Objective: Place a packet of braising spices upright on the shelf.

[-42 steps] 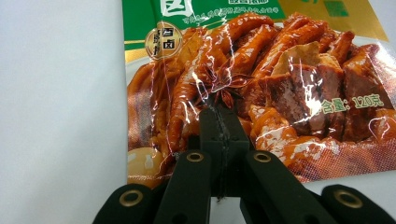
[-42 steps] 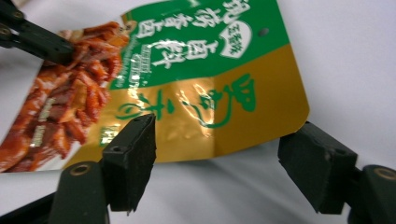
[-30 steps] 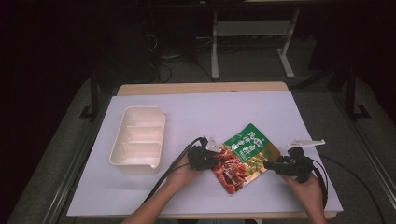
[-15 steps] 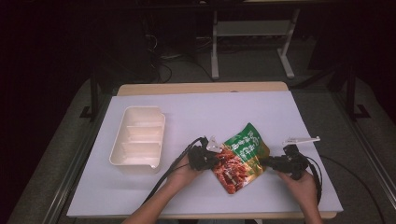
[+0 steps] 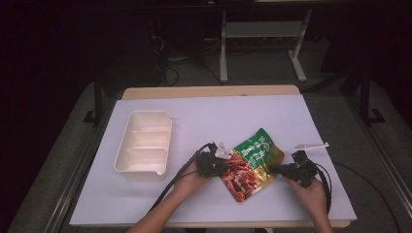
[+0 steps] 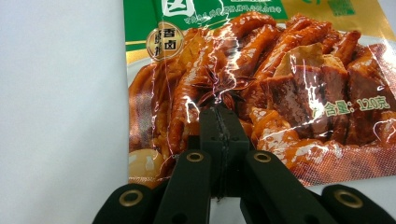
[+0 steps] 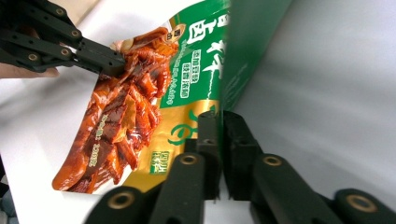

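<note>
Right now both tongs are gripping the same snack pouch (image 5: 252,164) from opposite edges. The left tongs (image 5: 217,166) are pressing their jaws together on the pouch's left edge; in the left gripper view the black jaws are meeting flat on the glossy printed picture of braised meat on that pouch (image 6: 280,84). The right tongs (image 5: 276,169) have just been closing, and in the right gripper view the jaws are pinching the pouch's green-and-gold edge (image 7: 205,93), which is rising between them. That same view is showing the left tongs (image 7: 116,63) farther off, clamping the far edge of the pouch.

The pouch is sitting near the front middle of the white tabletop (image 5: 233,121), crumpled slightly and lifted at its edges between the two tongs. The person's left hand (image 5: 192,180) and right hand (image 5: 308,189) are coming in from the bottom edge, each trailing a black cable.

Well apart to the left, a cream divided tray (image 5: 144,144) is lying on the tabletop. Just behind the right tongs, a small white strip (image 5: 310,145) is lying flat.
</note>
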